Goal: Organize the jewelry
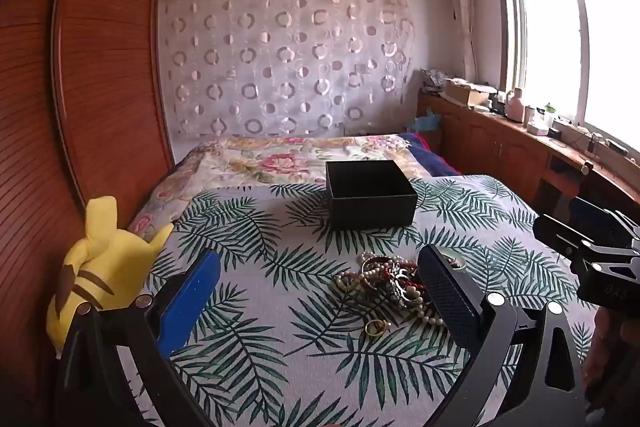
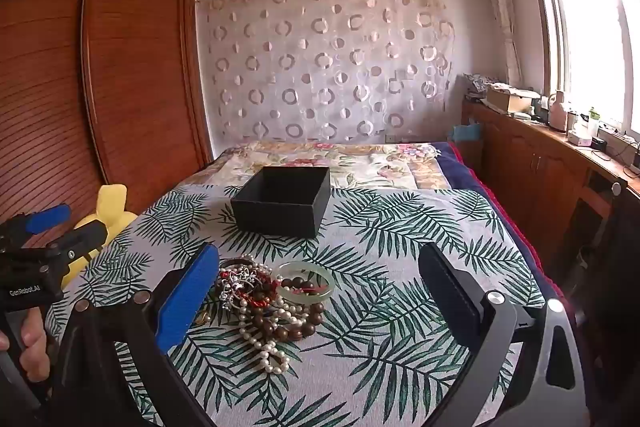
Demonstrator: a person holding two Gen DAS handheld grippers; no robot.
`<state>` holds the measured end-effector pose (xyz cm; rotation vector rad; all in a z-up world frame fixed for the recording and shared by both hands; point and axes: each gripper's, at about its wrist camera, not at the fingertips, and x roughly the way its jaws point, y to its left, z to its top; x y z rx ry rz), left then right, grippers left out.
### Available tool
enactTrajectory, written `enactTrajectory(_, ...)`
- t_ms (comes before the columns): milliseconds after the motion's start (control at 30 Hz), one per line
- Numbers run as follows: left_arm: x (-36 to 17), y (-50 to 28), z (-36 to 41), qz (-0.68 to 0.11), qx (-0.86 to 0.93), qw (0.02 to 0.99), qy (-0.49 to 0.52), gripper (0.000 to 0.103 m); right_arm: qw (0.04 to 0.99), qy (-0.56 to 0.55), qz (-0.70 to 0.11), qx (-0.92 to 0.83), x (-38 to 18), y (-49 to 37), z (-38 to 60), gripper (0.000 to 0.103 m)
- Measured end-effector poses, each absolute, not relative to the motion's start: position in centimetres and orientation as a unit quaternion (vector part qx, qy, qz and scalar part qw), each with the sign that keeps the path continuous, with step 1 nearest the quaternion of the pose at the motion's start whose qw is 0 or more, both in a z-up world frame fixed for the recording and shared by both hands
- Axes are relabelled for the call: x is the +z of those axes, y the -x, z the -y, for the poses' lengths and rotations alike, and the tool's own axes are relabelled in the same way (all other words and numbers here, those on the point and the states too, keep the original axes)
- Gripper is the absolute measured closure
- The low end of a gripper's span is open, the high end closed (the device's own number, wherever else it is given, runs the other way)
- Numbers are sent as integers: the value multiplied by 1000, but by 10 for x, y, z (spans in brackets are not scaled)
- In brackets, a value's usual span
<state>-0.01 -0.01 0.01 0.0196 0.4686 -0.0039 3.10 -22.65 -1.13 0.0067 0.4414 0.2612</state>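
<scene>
A tangled heap of jewelry (image 1: 394, 281) (image 2: 264, 301) lies on the leaf-print bed cover: pearl strands, brown wooden beads, red cord, silver pieces. A pale green bangle (image 2: 305, 285) rests at the heap's right side, and a gold ring (image 1: 376, 327) lies apart on its near side. Behind the heap stands an open black box (image 1: 370, 193) (image 2: 282, 199), nothing visible inside. My left gripper (image 1: 320, 291) is open, hovering short of the heap, which sits by its right finger. My right gripper (image 2: 320, 291) is open too, nothing between its fingers, the heap near its left finger.
A yellow plush toy (image 1: 100, 267) (image 2: 108, 211) lies at the bed's left edge beside a wooden wardrobe (image 1: 100, 67). A wooden cabinet (image 2: 560, 163) with clutter runs under the window on the right. A hand (image 2: 28, 347) grips the left tool's handle.
</scene>
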Motion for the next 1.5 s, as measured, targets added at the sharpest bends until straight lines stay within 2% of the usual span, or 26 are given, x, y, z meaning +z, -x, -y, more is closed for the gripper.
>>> enactTrajectory(1500,7,3,2,-224,-2,975,-7,8,967,-6,-217,131,-13,-32,227,2)
